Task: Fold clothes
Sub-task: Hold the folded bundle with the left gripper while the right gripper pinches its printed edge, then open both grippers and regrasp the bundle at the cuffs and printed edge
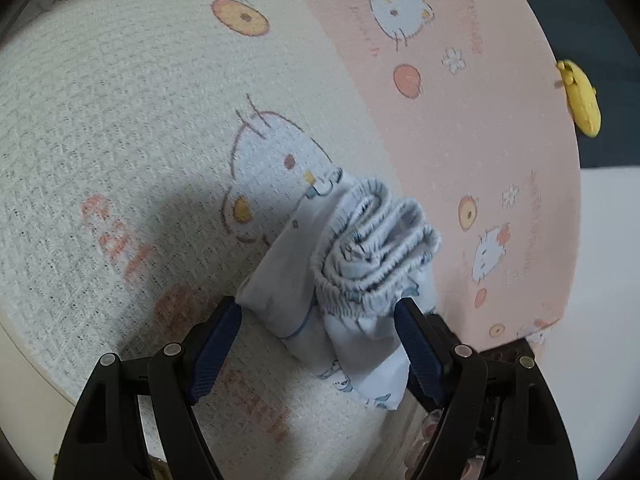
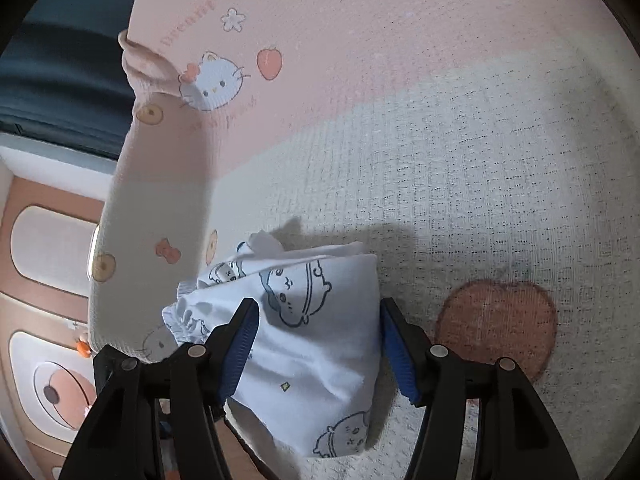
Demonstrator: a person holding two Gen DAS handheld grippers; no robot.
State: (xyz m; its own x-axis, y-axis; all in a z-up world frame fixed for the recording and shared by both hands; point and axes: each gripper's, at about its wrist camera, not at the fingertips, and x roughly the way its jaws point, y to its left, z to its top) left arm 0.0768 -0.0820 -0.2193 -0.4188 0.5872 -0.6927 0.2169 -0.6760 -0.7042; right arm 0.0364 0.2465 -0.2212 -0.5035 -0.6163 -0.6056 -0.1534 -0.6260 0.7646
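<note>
A small white garment with a blue cartoon print lies folded into a bundle (image 1: 360,240) on the pink and cream cartoon-cat bed sheet (image 1: 120,120); its gathered elastic waistband faces up in the left wrist view. My left gripper (image 1: 316,306) is open, its blue pads (image 1: 216,344) standing wide on either side of the bundle. In the right wrist view the same folded garment (image 2: 316,360) rests on the sheet (image 2: 480,160) between the spread fingers of my right gripper (image 2: 318,304), which is also open. The right pad (image 2: 394,348) stands just off the cloth's edge.
The bed's edge runs down the left of the right wrist view, with a patterned floor mat (image 2: 44,360) and a small orange toy (image 2: 82,346) below it. A yellow object (image 1: 580,96) lies on a dark surface (image 1: 600,20) beyond the sheet.
</note>
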